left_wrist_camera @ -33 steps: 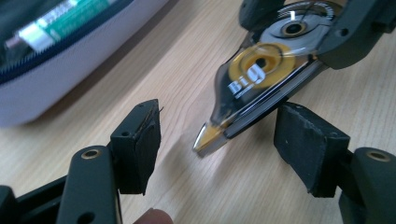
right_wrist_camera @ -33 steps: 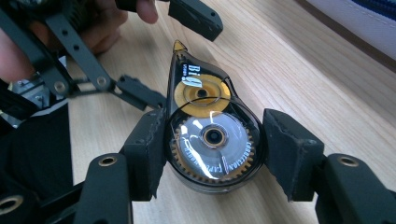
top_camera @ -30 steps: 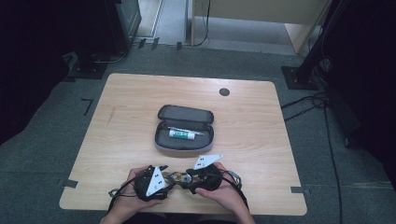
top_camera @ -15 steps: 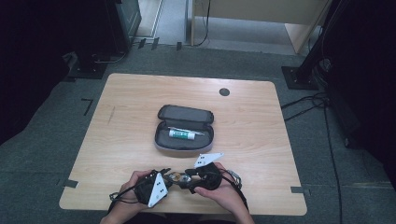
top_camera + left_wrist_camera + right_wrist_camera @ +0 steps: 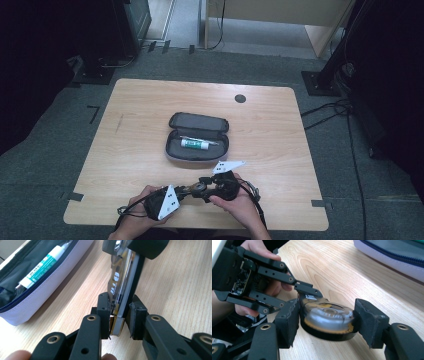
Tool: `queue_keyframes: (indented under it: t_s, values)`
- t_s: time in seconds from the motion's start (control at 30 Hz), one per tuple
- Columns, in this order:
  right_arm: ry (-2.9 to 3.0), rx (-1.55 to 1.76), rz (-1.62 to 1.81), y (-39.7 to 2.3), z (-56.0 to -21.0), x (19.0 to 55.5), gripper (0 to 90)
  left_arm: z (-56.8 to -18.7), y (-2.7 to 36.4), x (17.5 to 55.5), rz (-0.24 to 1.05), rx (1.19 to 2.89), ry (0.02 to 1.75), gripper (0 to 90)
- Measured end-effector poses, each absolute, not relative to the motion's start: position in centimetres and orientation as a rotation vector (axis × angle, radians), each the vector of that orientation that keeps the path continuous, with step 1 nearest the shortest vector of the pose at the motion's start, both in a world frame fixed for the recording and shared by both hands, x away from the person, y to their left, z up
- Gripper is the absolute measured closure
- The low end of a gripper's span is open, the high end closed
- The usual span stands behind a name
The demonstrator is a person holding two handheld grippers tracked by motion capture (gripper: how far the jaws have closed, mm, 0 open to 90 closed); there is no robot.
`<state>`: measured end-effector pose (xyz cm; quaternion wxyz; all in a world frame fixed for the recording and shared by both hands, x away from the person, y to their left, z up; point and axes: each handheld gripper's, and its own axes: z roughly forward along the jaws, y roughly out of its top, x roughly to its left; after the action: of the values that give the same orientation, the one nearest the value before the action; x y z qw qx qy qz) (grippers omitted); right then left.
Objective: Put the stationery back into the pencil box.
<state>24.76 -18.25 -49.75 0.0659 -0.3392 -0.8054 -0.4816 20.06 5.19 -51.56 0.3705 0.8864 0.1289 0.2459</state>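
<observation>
A wooden table (image 5: 140, 150) stands on grey carpet, dark stands around it. Near its front edge, the left gripper (image 5: 181, 192) pinches the thin end of a clear correction-tape dispenser (image 5: 327, 317). The right gripper (image 5: 206, 181) clamps the dispenser's round body. Behind them lies an open grey pencil case (image 5: 197, 137) with a glue stick (image 5: 196, 144) inside.

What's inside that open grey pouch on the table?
The pencil case lies open. Inside, a white and green tube, maybe a glue stick, lies beside a slim pen. Anything beneath them or tucked under the dark lining is hidden.
</observation>
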Motion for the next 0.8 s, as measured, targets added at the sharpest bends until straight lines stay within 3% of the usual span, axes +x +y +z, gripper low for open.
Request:
queue_keyframes:
  t_s: [0.47, 0.8]
  values:
    - [-2.49, -1.016, -1.541, -18.2, -49.7, 24.5, 37.0, -51.4, 5.8, 20.7, 0.525, 2.261, 0.391, 79.4]
    - [-2.509, -1.079, -1.617, -18.8, -49.0, 24.2, 22.2, -51.2, 6.2, 21.1, 0.485, 2.248, 0.419, 79.6]
